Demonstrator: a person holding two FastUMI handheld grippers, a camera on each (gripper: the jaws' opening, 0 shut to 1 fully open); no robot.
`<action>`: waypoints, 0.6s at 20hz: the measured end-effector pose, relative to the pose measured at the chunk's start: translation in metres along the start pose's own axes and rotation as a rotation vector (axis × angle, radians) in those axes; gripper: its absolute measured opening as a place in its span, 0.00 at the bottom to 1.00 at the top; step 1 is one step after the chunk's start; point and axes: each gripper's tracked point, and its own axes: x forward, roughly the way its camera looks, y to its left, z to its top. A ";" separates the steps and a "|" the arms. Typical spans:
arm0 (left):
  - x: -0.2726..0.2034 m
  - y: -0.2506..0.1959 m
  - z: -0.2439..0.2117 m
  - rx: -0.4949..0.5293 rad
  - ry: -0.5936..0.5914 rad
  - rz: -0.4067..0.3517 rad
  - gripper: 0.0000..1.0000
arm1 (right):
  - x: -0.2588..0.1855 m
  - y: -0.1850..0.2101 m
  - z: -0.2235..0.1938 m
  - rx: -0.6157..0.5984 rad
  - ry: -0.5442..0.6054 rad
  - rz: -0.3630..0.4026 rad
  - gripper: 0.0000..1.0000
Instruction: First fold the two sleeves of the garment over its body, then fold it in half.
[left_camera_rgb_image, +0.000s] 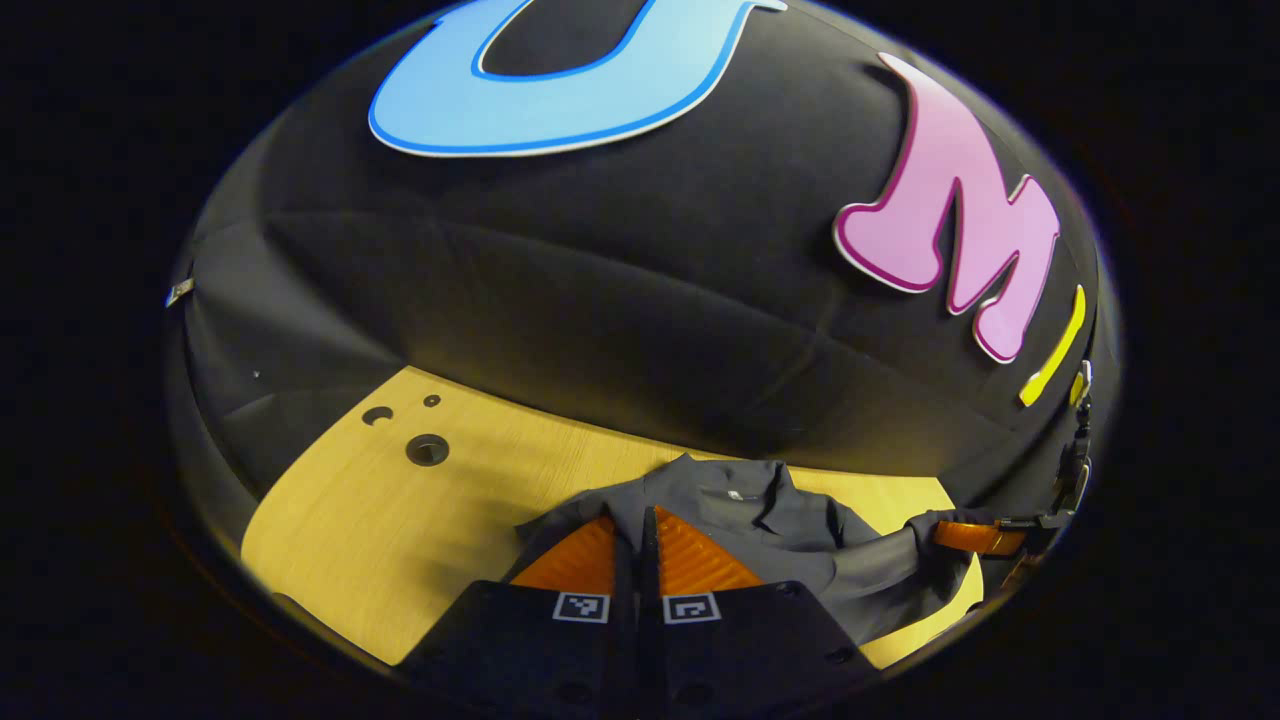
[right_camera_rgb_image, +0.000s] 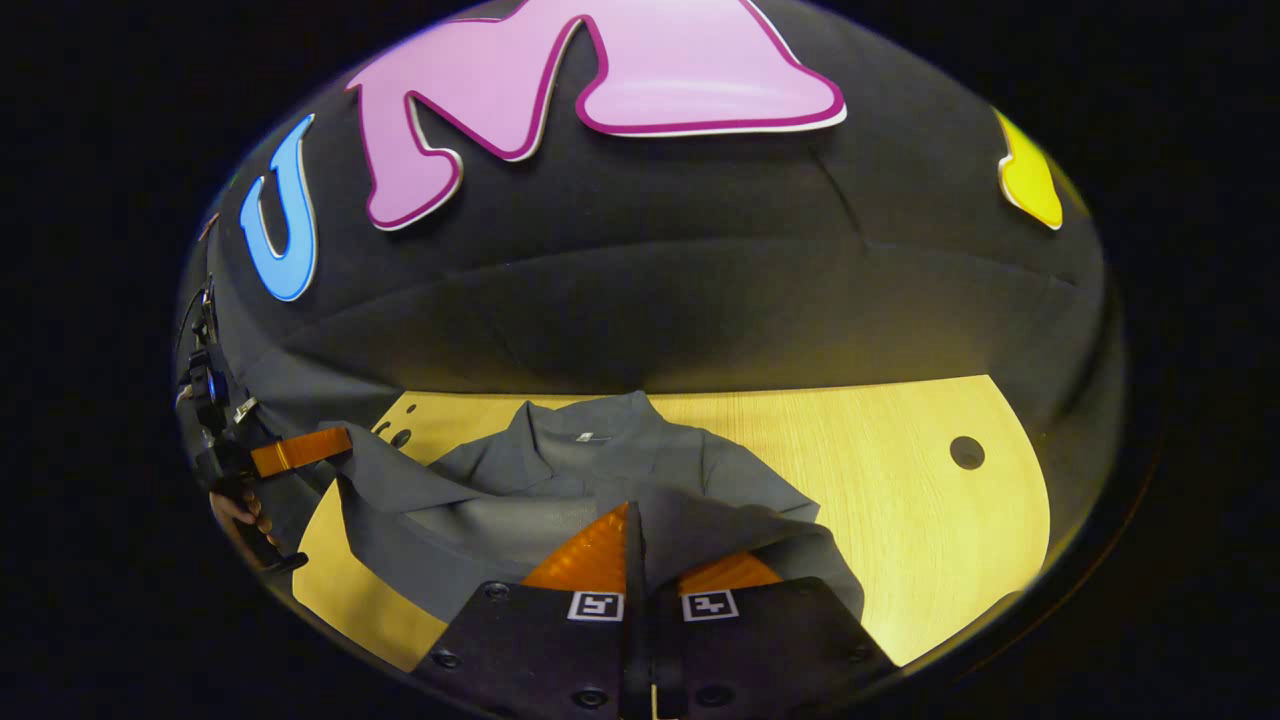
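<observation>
Both grippers, left (left_camera_rgb_image: 636, 545) and right (right_camera_rgb_image: 636, 548), pinch the shirt (right_camera_rgb_image: 560, 490), fingers pressed together on cloth. We judge the sleeves half folded; halving remains.

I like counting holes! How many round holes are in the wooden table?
4. Three sit together at one corner of the table: a big hole, a middle one, a tiny one. Another is near the opposite corner. The shirt may hide more.

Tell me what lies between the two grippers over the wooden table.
In the right gripper view, the dark grey collared shirt spans from the right gripper to the left gripper, draped across the light wooden table.
</observation>
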 end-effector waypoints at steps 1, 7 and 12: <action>0.008 0.001 0.000 0.009 -0.002 0.004 0.05 | 0.008 -0.002 0.002 -0.002 0.001 -0.004 0.07; 0.049 0.014 -0.019 -0.023 0.017 0.008 0.05 | 0.049 -0.014 -0.008 0.059 0.028 -0.035 0.06; 0.065 0.016 -0.029 0.011 0.032 0.021 0.05 | 0.063 -0.028 -0.025 0.046 0.063 -0.069 0.12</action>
